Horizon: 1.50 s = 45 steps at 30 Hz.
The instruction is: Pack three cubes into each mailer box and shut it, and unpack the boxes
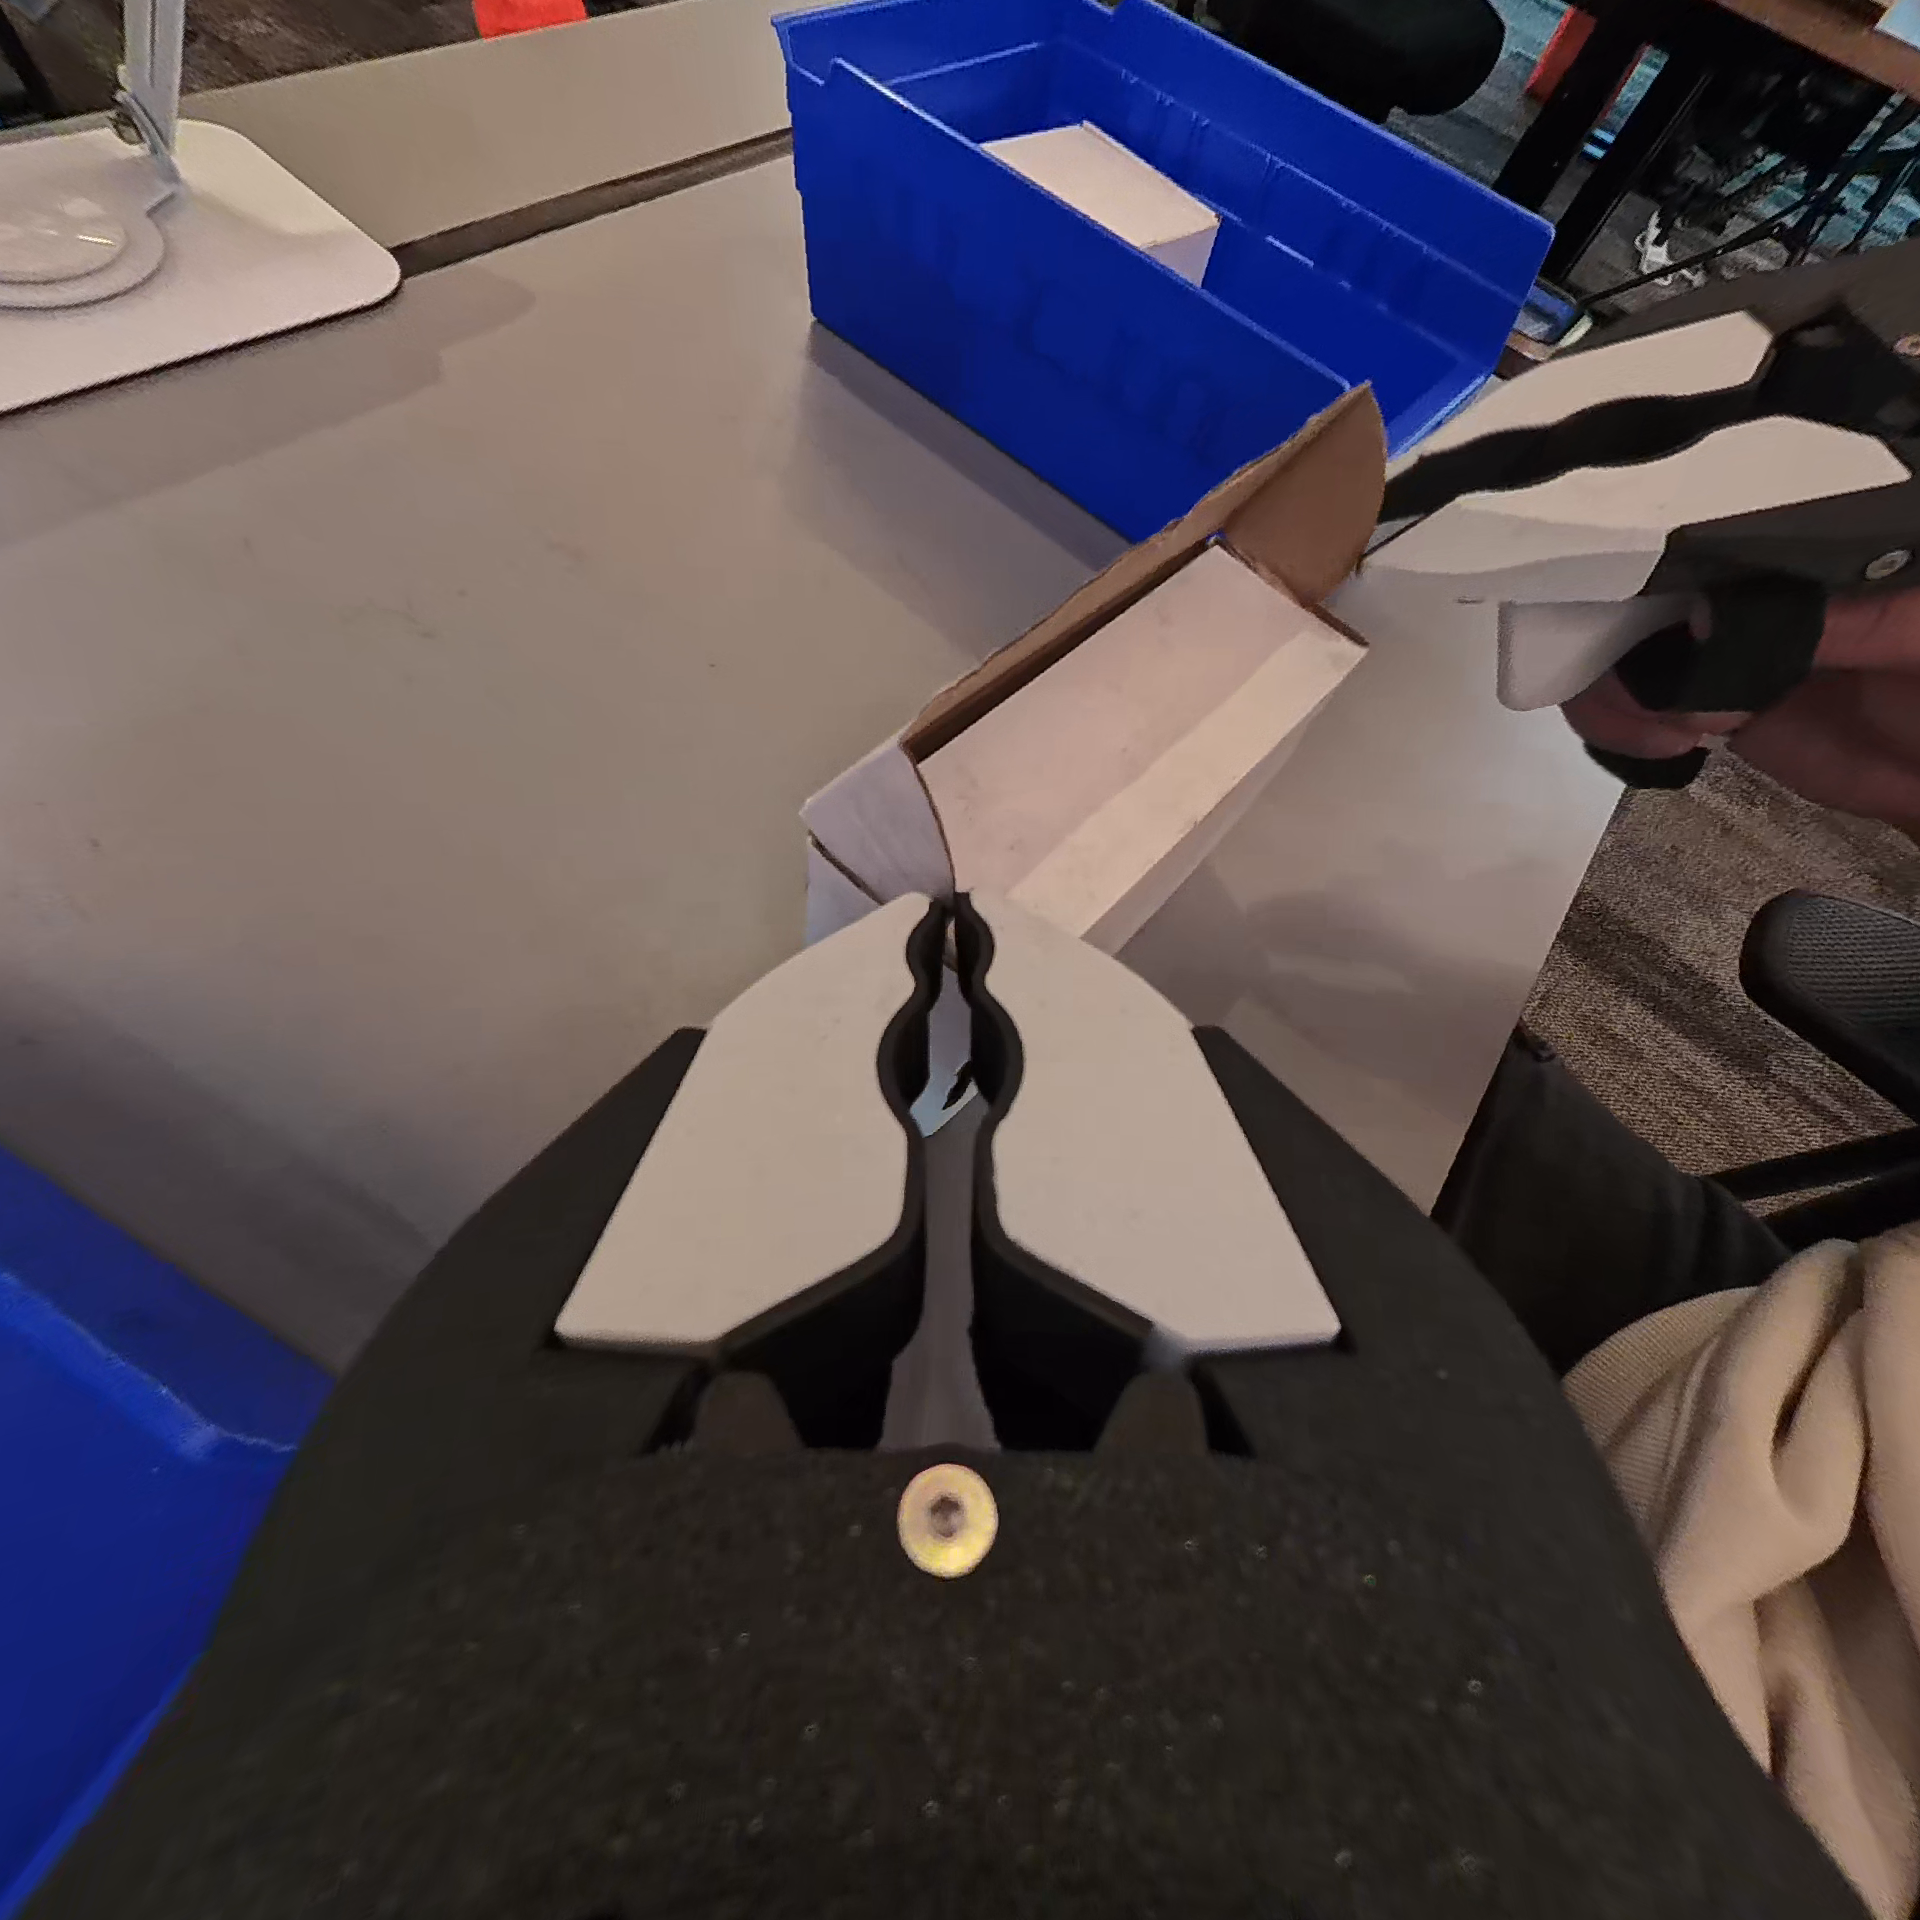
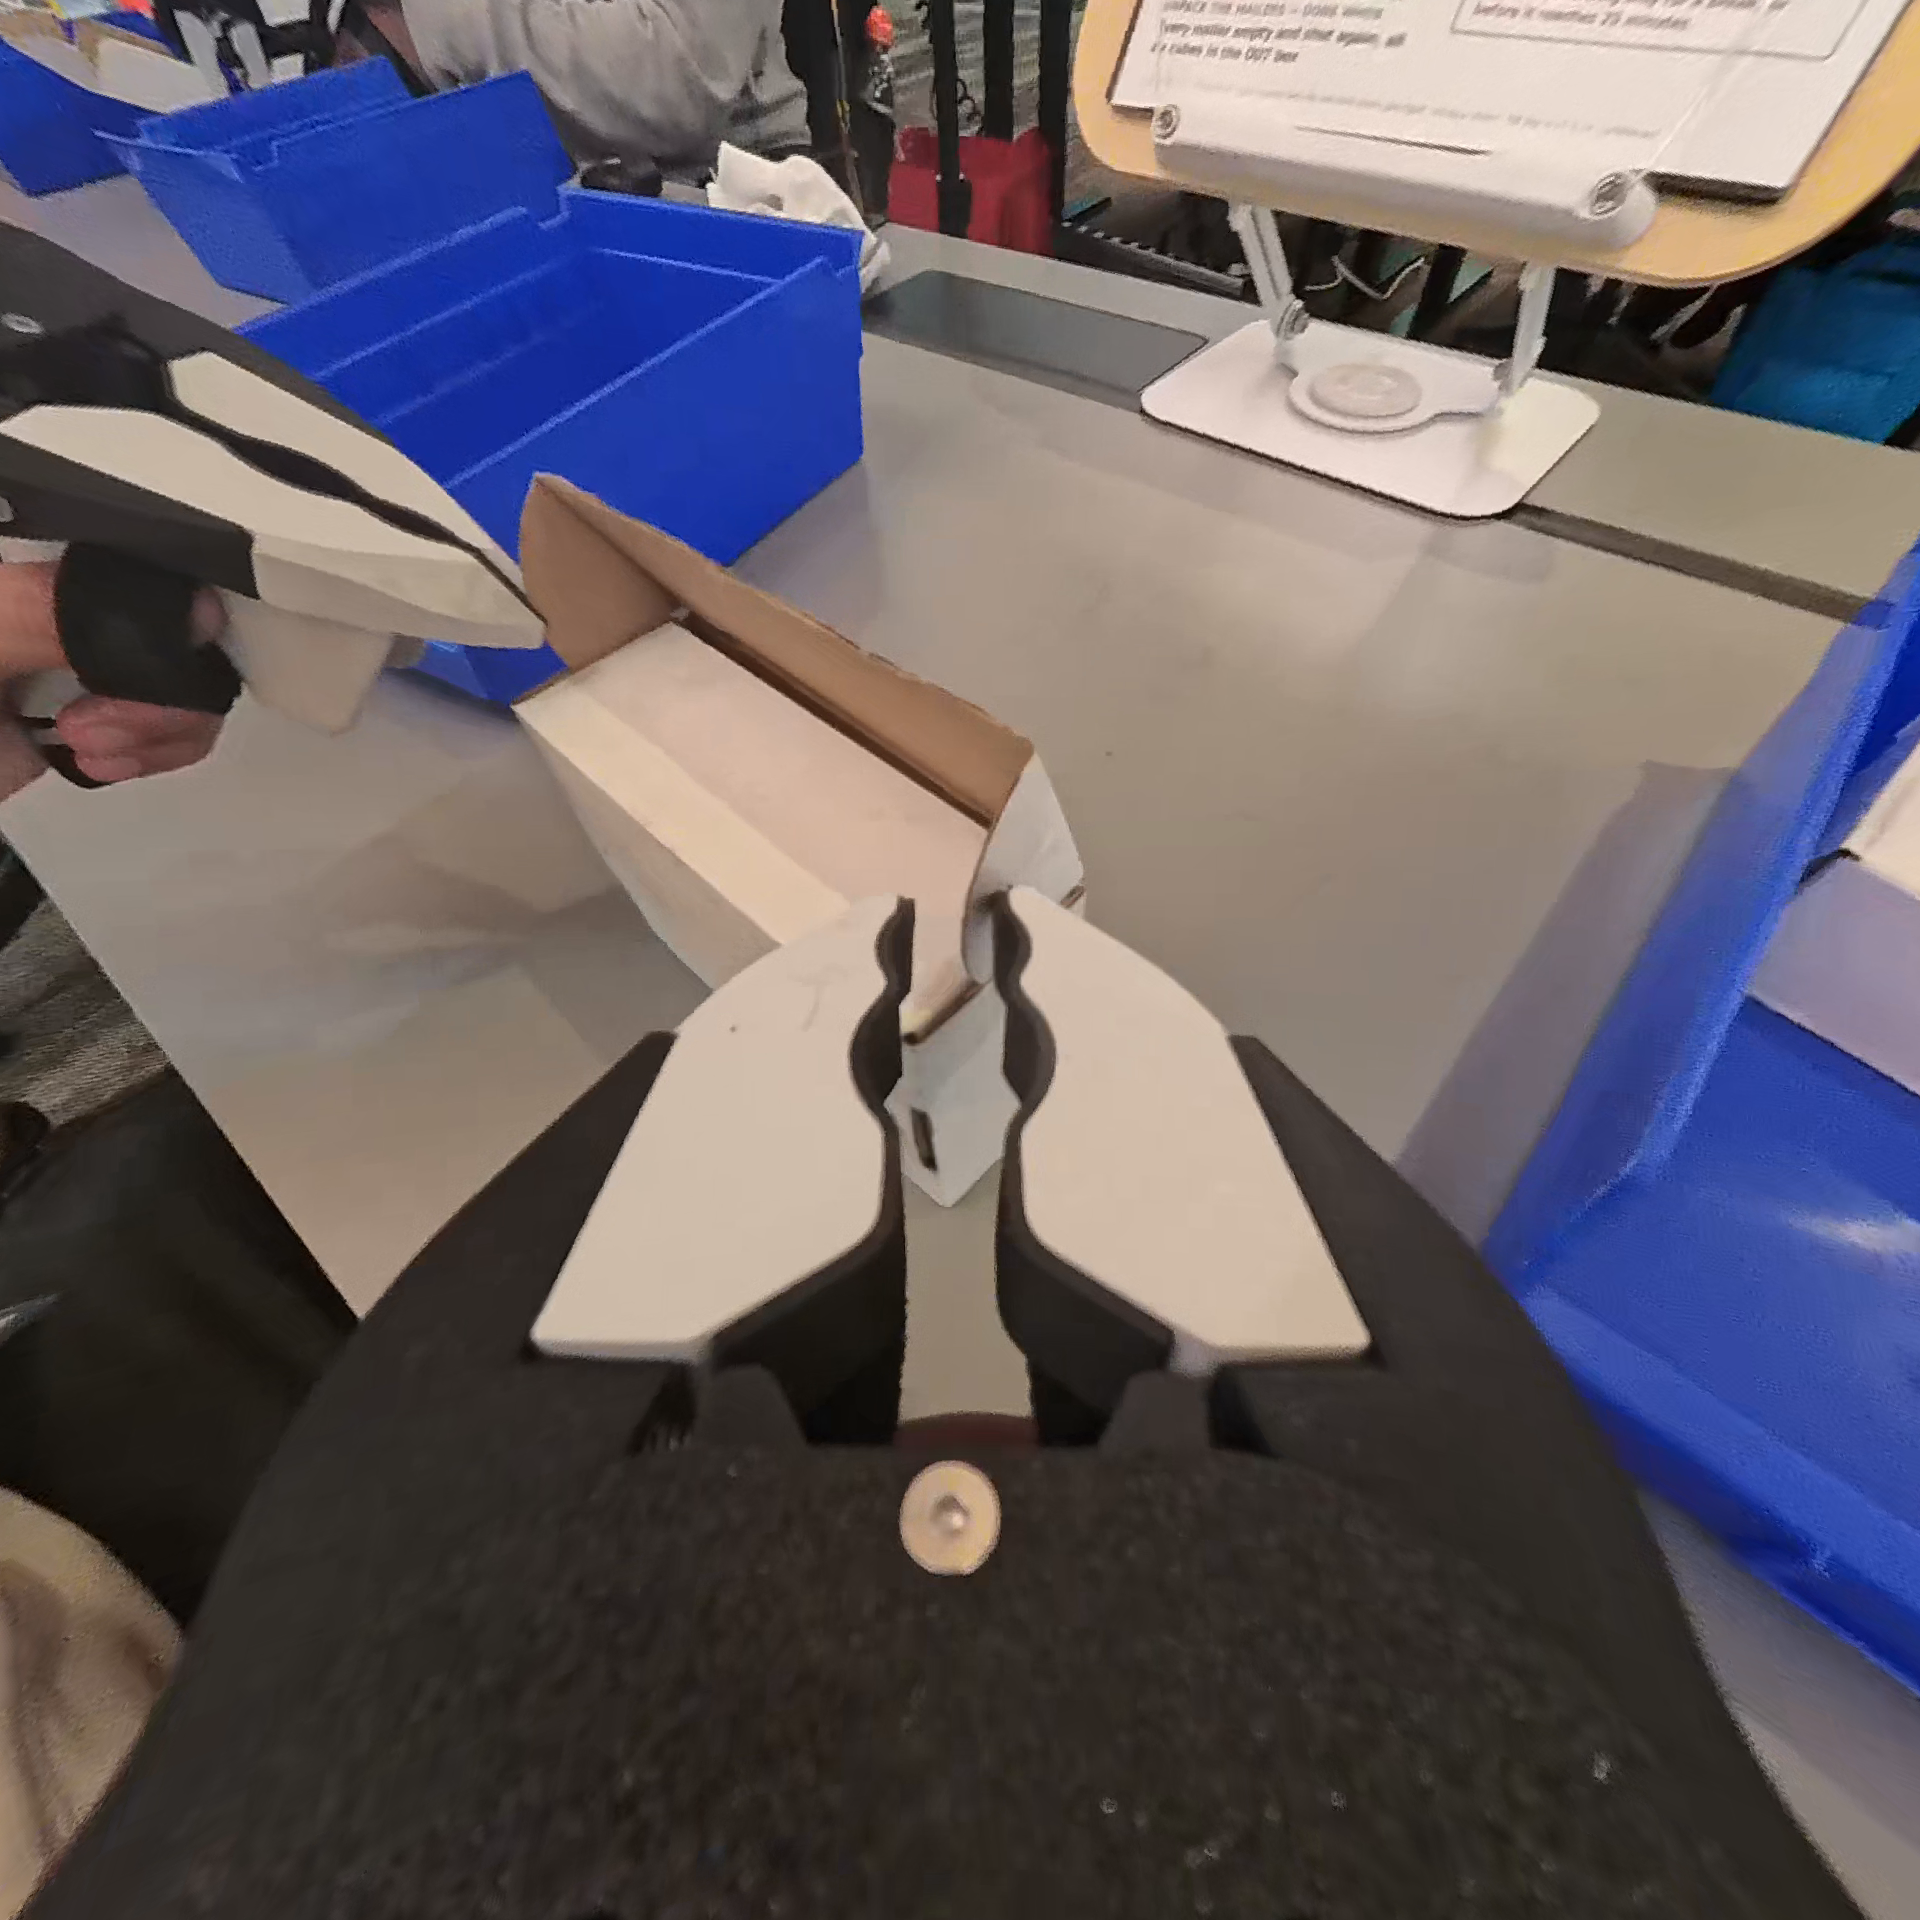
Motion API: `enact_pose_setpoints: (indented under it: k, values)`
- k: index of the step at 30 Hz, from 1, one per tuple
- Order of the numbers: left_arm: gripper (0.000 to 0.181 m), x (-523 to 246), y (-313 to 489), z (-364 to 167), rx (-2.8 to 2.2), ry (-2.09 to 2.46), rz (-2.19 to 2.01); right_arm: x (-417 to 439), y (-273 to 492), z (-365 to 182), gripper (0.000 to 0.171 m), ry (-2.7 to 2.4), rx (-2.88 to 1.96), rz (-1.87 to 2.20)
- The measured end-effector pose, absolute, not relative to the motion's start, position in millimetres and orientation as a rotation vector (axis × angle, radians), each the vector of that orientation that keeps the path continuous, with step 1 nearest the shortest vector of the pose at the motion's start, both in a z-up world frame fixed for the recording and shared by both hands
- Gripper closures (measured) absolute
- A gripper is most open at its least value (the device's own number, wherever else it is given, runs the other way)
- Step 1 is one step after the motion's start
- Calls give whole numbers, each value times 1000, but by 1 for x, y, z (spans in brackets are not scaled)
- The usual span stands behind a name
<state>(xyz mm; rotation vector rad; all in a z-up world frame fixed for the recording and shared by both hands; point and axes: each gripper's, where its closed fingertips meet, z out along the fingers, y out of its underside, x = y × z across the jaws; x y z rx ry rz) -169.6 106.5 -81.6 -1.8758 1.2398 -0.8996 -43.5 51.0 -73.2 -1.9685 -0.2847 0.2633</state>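
A white mailer box [image 1: 1122, 748] with a brown inside sits tilted on the grey table [image 1: 416, 675], its lid part open. My left gripper [image 1: 951, 914] is shut on the lid's near white side flap. My right gripper [image 1: 1371, 530] comes in from the right and is shut on the far brown flap [image 1: 1320, 499]. In the right wrist view my right gripper [image 2: 951, 920] pinches a flap [image 2: 940, 977] of the box [image 2: 727, 790], and my left gripper [image 2: 525, 608] holds the opposite brown flap [image 2: 582, 582]. No cubes show.
A blue bin [image 1: 1039, 312] behind the box holds a closed white box [image 1: 1101, 197]. Another blue bin [image 1: 104, 1455] is at my lower left. A white stand [image 2: 1371, 416] with a board stands at the back. The table edge and a person's lap are close. The left gripper's tips are roughly 15 cm from the right gripper's.
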Motion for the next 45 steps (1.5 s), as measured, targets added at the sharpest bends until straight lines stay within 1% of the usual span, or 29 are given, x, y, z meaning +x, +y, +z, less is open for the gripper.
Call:
enact_pose_setpoints:
  k: [2,6,11,19,26,29,32,34,36,39,41,43,45]
  values:
    - [180,-170,106,-82,-1875,1241,-906,-37,53,-74,167,-288,-1978,186]
    - [180,-168,103,-82,-1865,1249,-920,-32,55,-76,169,-267,-2008,156]
    - [180,-167,102,-83,-1850,1264,-875,-31,55,-77,170,-272,-2044,148]
    - [180,-167,104,-85,-1843,1259,-889,-35,55,-77,171,-101,-2123,330]
    - [181,-168,110,-87,-1836,1247,-834,-38,61,-79,170,-163,-2173,108]
    - [180,-169,110,-87,-1831,1257,-851,-36,62,-78,170,-163,-2163,120]
    - [107,-162,96,-88,-1833,1288,-1033,-33,63,-78,170,-162,-2172,223]
    - [61,-159,92,-103,-1887,1322,-1068,-29,65,-78,170,-209,-2179,203]
    - [58,-154,95,-111,-1856,1353,-1041,-28,66,-78,170,-293,-2182,169]
    - [62,-137,95,-121,-1782,1456,-1004,-31,71,-78,170,-369,-2189,201]
    - [71,-126,96,-131,-1756,1524,-975,-32,74,-78,170,-371,-2195,264]
    - [88,-120,98,-136,-1752,1518,-968,-28,77,-78,170,-342,-2207,280]
    - [90,-119,98,-136,-1760,1502,-968,-27,78,-78,170,-305,-2217,297]
